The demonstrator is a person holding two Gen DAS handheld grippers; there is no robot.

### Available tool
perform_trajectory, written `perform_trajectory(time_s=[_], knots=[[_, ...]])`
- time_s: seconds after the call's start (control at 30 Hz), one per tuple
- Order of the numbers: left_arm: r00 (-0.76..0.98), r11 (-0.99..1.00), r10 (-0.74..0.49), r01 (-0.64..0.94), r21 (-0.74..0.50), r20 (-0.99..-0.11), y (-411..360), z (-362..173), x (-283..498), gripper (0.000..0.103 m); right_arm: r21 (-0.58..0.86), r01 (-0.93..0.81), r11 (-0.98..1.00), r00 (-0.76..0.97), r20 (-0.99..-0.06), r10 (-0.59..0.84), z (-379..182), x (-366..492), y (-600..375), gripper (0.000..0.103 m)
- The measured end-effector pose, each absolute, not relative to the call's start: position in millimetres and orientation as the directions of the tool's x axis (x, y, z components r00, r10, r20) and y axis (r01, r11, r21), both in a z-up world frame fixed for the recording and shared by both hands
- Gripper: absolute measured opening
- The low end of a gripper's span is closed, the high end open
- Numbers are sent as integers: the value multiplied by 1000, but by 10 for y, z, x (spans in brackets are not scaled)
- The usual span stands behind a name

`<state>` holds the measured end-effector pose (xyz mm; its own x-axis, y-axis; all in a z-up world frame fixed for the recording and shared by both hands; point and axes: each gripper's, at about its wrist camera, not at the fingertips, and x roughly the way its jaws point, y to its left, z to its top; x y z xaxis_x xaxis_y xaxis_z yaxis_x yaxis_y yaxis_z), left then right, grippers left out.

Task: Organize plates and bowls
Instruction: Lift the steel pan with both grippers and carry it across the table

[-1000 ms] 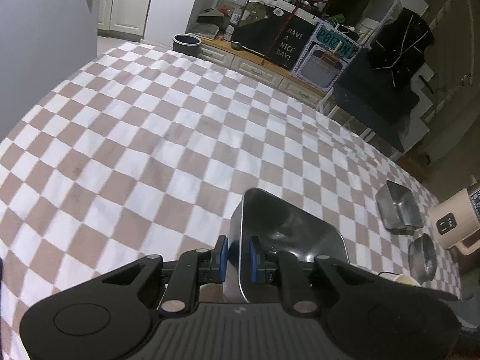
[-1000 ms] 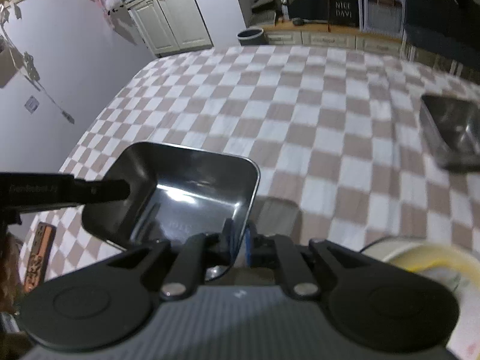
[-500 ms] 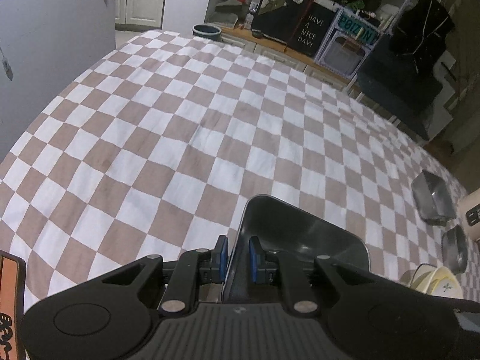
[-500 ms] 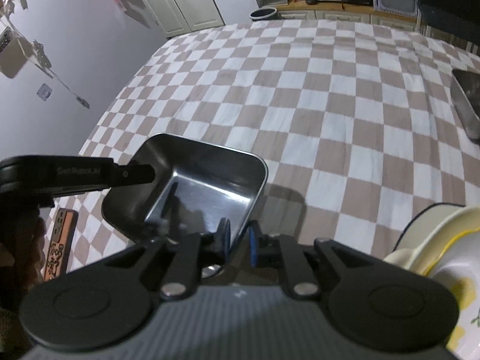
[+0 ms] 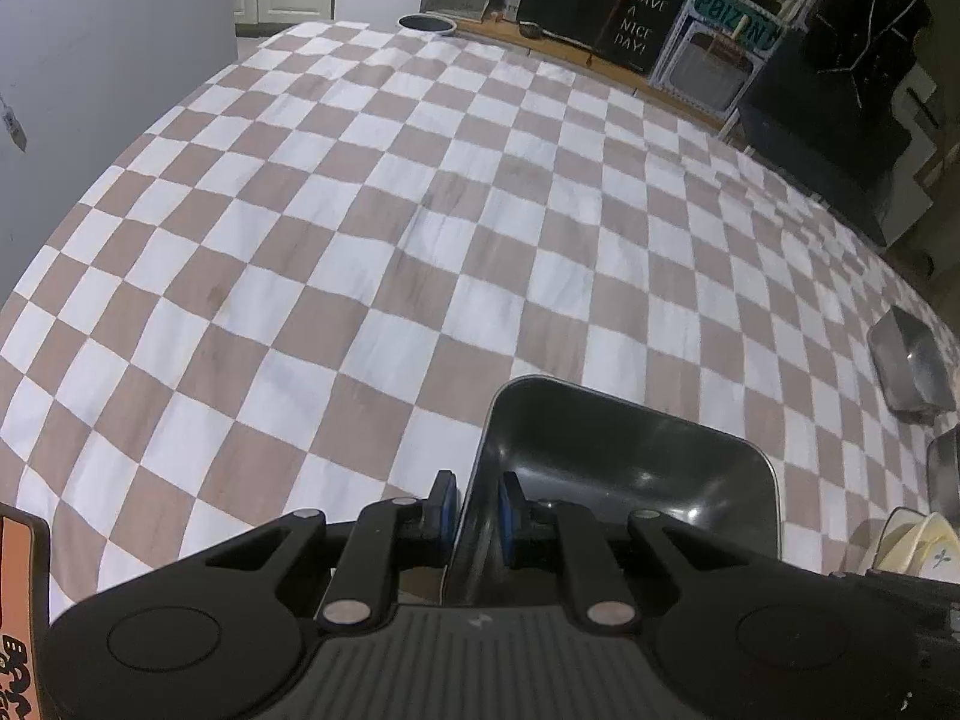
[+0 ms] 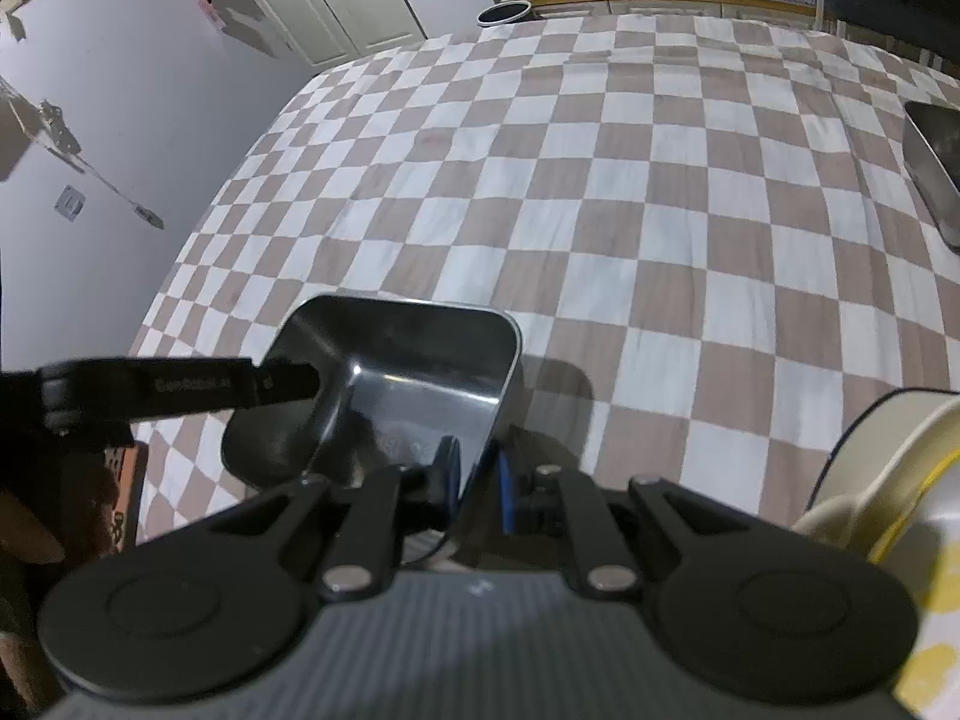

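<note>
Resting low over checkered tablecloth (image 5: 372, 252), square steel tray (image 5: 624, 480) is gripped by both tongs. Left wall is pinched between blue pads of left gripper (image 5: 477, 507), jaws nearly closed. Right wall is clamped likewise by right gripper (image 6: 479, 483), jaws lately eased slightly wider. "HAVE A NICE DAY!" is read on black sign (image 5: 639, 30); teal sign (image 5: 735, 15) possibly reads "POIZON". Second steel tray (image 5: 909, 360) is seen far right, cream plates (image 5: 918, 546) near.

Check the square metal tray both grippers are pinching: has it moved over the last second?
Yes. The metal tray sits lower, closer to the checkered cloth; in the right wrist view its shadow on the cloth has tightened up against it.
</note>
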<state>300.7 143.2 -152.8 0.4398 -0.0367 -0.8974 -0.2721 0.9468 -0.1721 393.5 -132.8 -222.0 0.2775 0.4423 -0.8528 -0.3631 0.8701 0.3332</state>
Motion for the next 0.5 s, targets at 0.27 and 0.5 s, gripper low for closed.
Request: perform_trajectory(time_s=[0.27,0.5], knots=[[425,951,-30,-268,-157,-905,1470,-1567,3020,16,344,-358,868,220,-872,436,-2455,3942,-1198,17],[412,956,-15,-262,-135,-911,1467,-1575,3015,16,348,-357,867,218,-872,439,-2541,3911,-1209,16]])
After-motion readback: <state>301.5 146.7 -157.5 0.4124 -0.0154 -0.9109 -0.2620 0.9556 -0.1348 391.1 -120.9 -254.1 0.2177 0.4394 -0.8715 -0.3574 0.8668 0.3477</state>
